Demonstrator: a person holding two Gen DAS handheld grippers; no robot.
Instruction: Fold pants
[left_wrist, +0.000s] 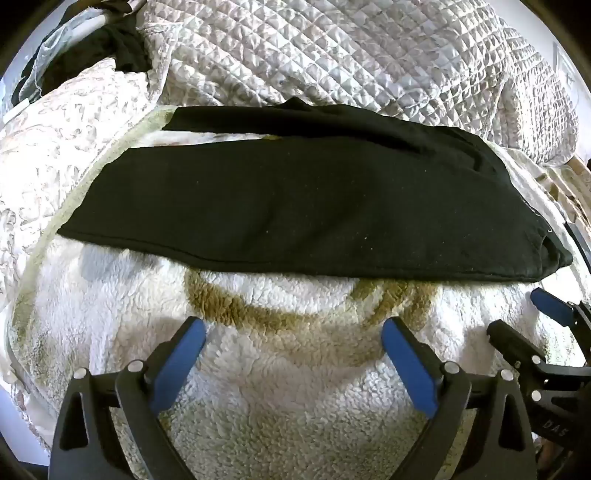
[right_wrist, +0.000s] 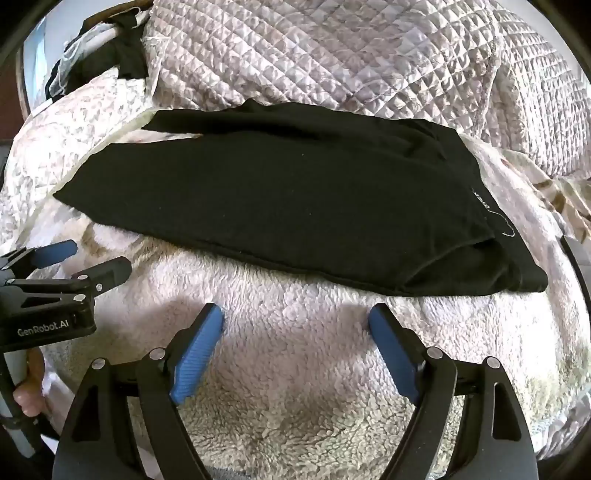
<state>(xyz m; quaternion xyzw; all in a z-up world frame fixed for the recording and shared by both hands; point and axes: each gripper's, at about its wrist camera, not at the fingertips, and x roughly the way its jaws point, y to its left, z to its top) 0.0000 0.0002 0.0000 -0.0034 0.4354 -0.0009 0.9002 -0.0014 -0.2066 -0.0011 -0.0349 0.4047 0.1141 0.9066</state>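
Note:
Black pants (left_wrist: 295, 206) lie flat across a white fleece blanket (left_wrist: 258, 387), legs pointing left and waistband at the right; one leg lies over most of the other, whose far edge shows behind. My left gripper (left_wrist: 293, 328) hovers open over the fleece, just short of the pants' near edge, nothing between its blue pads. In the right wrist view the pants (right_wrist: 280, 206) fill the middle, with my right gripper (right_wrist: 295, 314) open below their near edge, empty. The left gripper (right_wrist: 92, 258) shows at that view's left edge; the right gripper (left_wrist: 517, 314) shows at the left wrist view's right edge.
A quilted grey-white bedspread (left_wrist: 351, 55) is bunched behind the pants. Another dark garment (left_wrist: 118, 48) lies at the back left beside a printed pillow (left_wrist: 66, 122). A hand (right_wrist: 29, 387) grips the left tool's handle. A brown ring pattern (left_wrist: 280, 317) marks the fleece.

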